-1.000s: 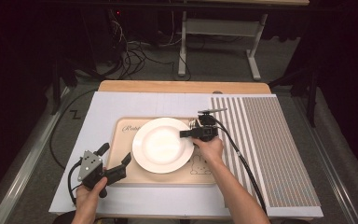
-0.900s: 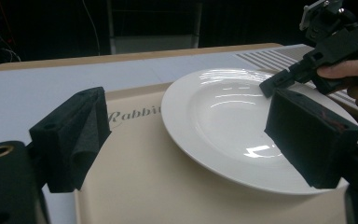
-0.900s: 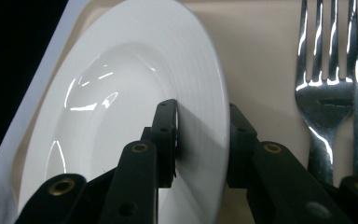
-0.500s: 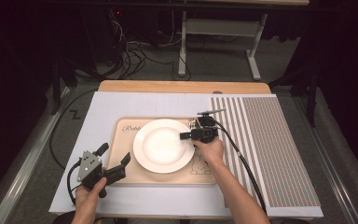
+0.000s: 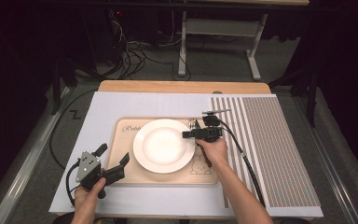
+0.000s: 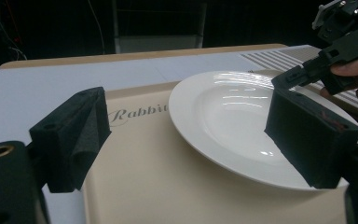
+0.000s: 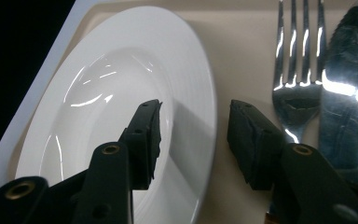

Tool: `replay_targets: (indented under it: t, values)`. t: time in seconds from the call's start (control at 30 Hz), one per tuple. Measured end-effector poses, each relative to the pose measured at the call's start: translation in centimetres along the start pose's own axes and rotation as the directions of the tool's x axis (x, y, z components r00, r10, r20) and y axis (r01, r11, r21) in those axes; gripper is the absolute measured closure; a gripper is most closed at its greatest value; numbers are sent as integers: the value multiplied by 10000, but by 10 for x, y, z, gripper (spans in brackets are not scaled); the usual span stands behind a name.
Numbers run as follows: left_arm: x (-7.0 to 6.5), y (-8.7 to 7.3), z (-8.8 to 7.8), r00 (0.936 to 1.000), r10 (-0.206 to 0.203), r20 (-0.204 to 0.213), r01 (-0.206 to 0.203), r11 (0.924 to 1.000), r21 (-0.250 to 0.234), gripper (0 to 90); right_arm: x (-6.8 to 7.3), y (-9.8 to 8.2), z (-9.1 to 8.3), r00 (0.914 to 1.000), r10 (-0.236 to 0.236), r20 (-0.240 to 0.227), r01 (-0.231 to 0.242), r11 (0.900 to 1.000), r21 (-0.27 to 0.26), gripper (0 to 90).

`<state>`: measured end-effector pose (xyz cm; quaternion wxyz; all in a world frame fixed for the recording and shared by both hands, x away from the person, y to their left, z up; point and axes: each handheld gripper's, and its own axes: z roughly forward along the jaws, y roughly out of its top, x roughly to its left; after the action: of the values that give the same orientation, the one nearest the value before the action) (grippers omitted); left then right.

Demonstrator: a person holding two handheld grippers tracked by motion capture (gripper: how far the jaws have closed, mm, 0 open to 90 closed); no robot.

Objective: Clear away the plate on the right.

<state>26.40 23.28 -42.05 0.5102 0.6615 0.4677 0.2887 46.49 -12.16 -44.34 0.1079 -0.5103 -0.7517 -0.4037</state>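
Your right gripper (image 5: 189, 134) sits at the right rim of the white plate (image 5: 164, 145), its jaws just opened about halfway; the rim lies between them, pads clear of it. The plate rests on the beige placemat (image 5: 121, 140). Fork (image 7: 298, 70) and knife (image 7: 342, 88) lie just right of it. Your left gripper (image 5: 114, 163) hangs wide open and empty over the mat's near-left corner, with free table to its left.

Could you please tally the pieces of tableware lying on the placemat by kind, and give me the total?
White plate: 1
Fork: 1
Knife: 1
Total: 3, all on the beige placemat.
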Motion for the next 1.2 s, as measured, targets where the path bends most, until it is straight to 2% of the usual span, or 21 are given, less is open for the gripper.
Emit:
replay_targets:
  t: [0.43, 0.77, 1.2]
  values:
    - [1, -1, -2, 10000, -37, -86, 38, 10000, 53, 143, -10, 1, -22, 9995, 61, -299, -79, 9982, -587, 562]
    - [1, -2, -4, 9998, -68, -190, 69, 10000, 53, 144, -22, -1, -41, 9998, 123, -167, -137, 9958, -904, 565]
    - [3, -3, -9, 9993, -122, -357, 124, 9999, 28, 144, -32, -2, -54, 9999, 112, -26, -114, 9940, -1086, 569]
